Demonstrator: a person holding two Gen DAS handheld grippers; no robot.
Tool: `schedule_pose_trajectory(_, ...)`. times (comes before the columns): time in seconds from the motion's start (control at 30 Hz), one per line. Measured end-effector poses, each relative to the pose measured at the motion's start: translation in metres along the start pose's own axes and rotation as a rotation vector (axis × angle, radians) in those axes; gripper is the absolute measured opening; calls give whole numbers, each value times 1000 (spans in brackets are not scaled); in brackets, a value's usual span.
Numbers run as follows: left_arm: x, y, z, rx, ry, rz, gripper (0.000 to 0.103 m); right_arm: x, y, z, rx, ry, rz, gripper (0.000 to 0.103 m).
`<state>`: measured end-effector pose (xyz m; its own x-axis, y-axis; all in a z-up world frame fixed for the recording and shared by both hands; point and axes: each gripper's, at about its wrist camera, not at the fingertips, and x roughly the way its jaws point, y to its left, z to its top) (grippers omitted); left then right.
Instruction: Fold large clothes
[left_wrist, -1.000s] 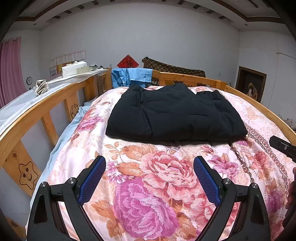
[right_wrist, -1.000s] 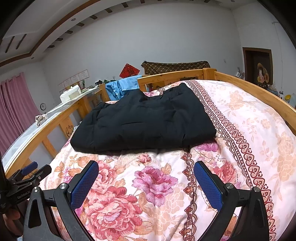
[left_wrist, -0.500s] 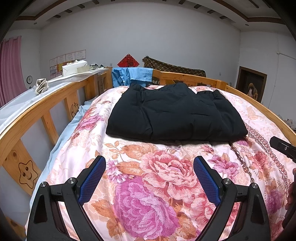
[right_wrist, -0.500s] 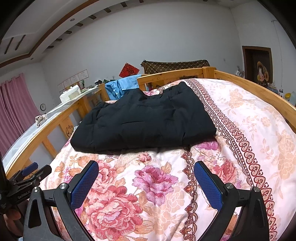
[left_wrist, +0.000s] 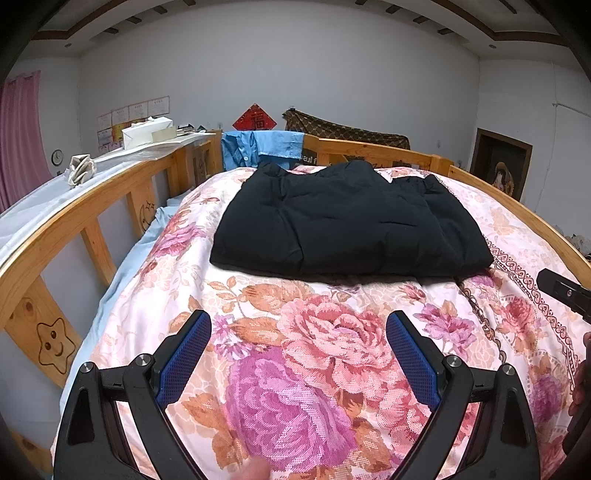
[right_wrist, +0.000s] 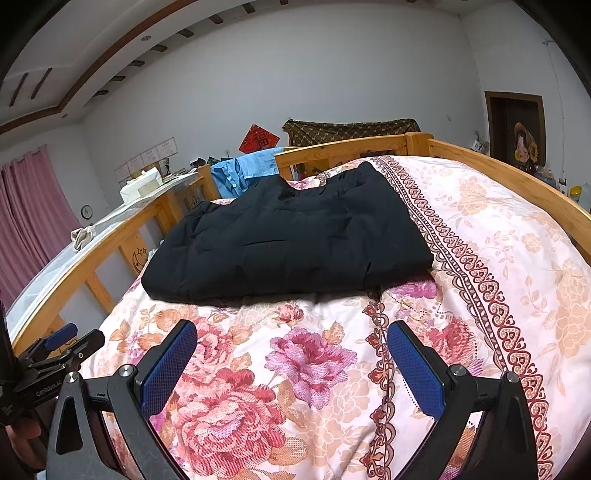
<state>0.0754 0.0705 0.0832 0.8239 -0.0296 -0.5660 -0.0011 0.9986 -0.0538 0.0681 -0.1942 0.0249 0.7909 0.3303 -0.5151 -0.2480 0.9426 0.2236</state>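
Observation:
A black padded jacket (left_wrist: 347, 221) (right_wrist: 288, 236) lies folded into a flat rectangle on the floral quilt (left_wrist: 295, 369) (right_wrist: 498, 229), toward the far end of the bed. My left gripper (left_wrist: 298, 325) hovers open over the quilt, well short of the jacket's near edge, nothing between its blue pads. My right gripper (right_wrist: 291, 334) is likewise open and empty, short of the jacket. Each gripper shows at the edge of the other's view: the left one (right_wrist: 61, 341) low at the left, part of the right one's body (left_wrist: 563, 291) at the right edge.
Wooden bed rails (left_wrist: 74, 221) (right_wrist: 517, 181) run along both sides and the head. A blue shirt (left_wrist: 258, 146) hangs over the head rail beside a brown patterned cloth (left_wrist: 343, 131). A ledge on the left holds a white box (left_wrist: 146, 131) and a crumpled cloth (left_wrist: 81, 168).

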Motion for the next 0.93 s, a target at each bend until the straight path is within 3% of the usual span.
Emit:
schedule_pose_trajectory(0.3,-8,-15,-3,76,-43,-2,93,0,3,-3,1,2,0,103)
schedule_pose_trajectory(0.93,-7,-16,-3,83,-39,13,93,1,6,-4,6,4,-1,103)
